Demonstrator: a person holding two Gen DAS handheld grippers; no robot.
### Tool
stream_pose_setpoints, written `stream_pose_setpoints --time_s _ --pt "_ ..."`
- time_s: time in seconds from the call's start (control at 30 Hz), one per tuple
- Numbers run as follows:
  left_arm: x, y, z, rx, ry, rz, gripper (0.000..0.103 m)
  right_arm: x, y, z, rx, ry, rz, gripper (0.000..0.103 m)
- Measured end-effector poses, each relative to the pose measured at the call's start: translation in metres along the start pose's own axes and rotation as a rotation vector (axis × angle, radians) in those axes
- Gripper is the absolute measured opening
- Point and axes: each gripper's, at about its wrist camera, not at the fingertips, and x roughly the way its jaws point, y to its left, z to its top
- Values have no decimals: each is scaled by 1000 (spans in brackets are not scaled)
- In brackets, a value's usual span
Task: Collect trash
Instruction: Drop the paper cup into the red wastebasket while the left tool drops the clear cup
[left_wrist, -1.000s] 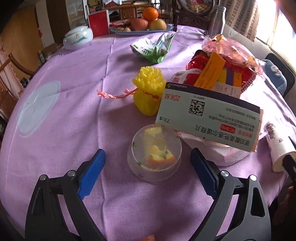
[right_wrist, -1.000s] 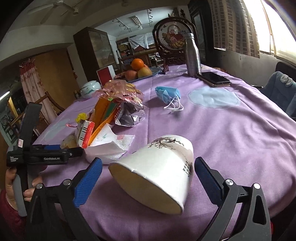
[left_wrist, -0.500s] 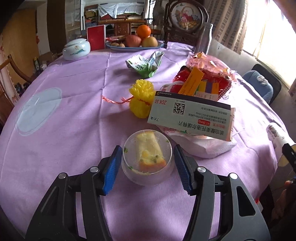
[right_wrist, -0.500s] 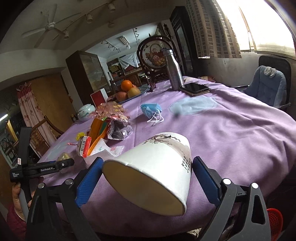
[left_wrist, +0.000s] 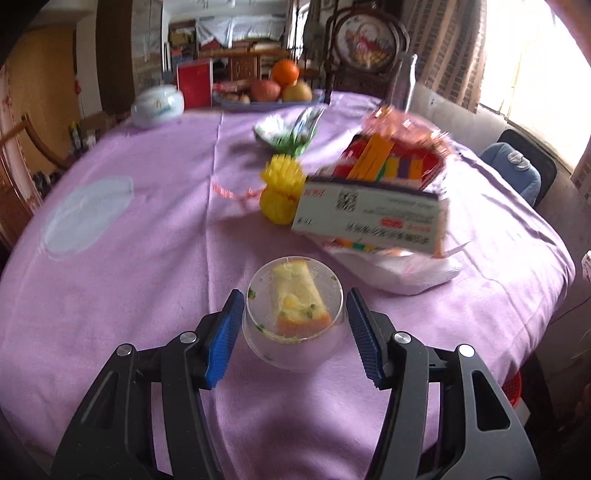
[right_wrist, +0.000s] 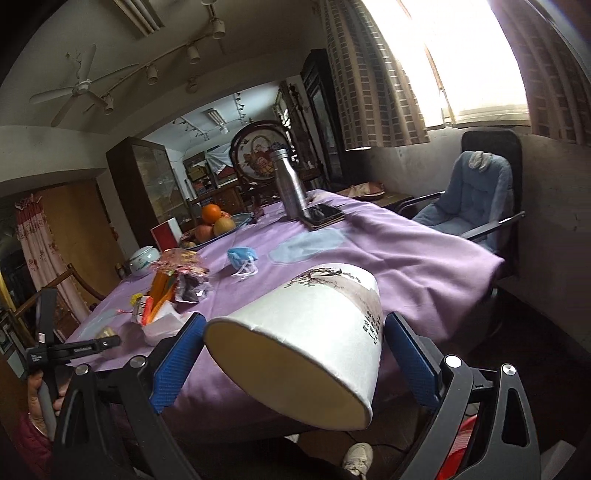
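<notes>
A clear plastic cup (left_wrist: 295, 314) with yellow and orange food scraps sits between the blue pads of my left gripper (left_wrist: 294, 330), which is shut on its sides over the near part of the purple tablecloth (left_wrist: 155, 258). My right gripper (right_wrist: 293, 360) is shut on a white paper cup (right_wrist: 314, 332) printed with plum blossom. That cup is tilted, mouth towards the camera, and hangs in the air beyond the table's edge. Other litter lies mid-table: a white medicine box (left_wrist: 369, 218), a yellow fringed wrapper (left_wrist: 280, 195), a green snack wrapper (left_wrist: 291, 129), a red snack bag (left_wrist: 399, 158) and a blue face mask (right_wrist: 242, 258).
At the far side stand a fruit plate (left_wrist: 314, 100), a white lidded jar (left_wrist: 157, 107) and a red box (left_wrist: 194, 83). A steel bottle (right_wrist: 290, 184) and a phone (right_wrist: 321, 214) sit near the window side. A blue-cushioned chair (right_wrist: 476, 199) and a red basket (left_wrist: 511, 386) are beside the table.
My left gripper's jaws came together on the clear cup. My right gripper carried the paper cup off the table, out past its edge.
</notes>
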Motion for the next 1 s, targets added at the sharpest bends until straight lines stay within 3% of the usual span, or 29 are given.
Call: stream_pose_setpoints --time_s 0.23,0.4,0.5,0.57,0.7,1.0 --pt "-36 -61 4 115 -76 -124 57 -30 -114 -40 121 77 -252 95" --pt "-39 -124 0 198 -58 -254 57 7 -191 -94 231 265 -359 97" --pt "-39 -165 -8 261 -32 -319 57 26 -221 -118 247 351 -496 97" --pt "-39 -194 -15 318 -13 -354 57 24 -233 -125 313 354 -486 97" --pt "-30 -249 -29 418 40 -426 57 -2 -243 -126 411 255 -417 97" --pt "-6 -369 -64 578 141 -577 57 -43 -256 -126 437 157 -426 97"
